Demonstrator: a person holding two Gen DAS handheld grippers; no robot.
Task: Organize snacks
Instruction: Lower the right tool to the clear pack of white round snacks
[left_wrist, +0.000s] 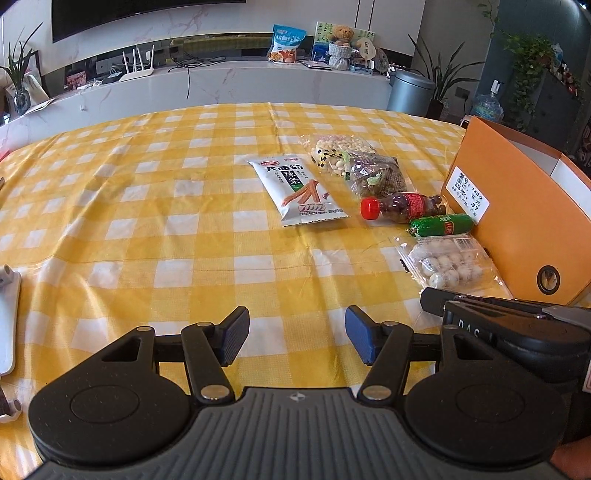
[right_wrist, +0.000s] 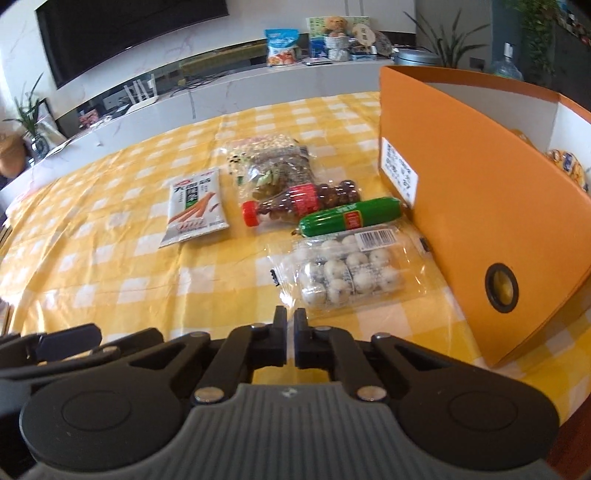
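Right gripper (right_wrist: 290, 325) with jaws together on nothing, fingertips just short of the near edge of the clear bag of white balls (right_wrist: 345, 275); left gripper (left_wrist: 297, 334) with jaws apart and empty above bare checked tablecloth (left_wrist: 147, 229). The remaining snacks lie in a loose cluster beside the long outer wall of the orange box (right_wrist: 476, 206): green sausage (right_wrist: 351, 219) touching the small red-capped bottle (right_wrist: 295, 203), two overlapping bags of nuts and seeds (right_wrist: 273, 162) behind, and the flat white spicy-strip packet (right_wrist: 195, 206) off to their left. One wrapped item already shows inside the box at its far corner.

Likely faults: closed jaws would push the bag rather than take it; slick, crinkled film may slip from the pads or tear at the seal; the round balls shift the load once lifted; the cylindrical sausage and bottle could roll if nudged; the light cardboard wall may slide or tip when struck; the soft cloth can ruck under a dragged tip
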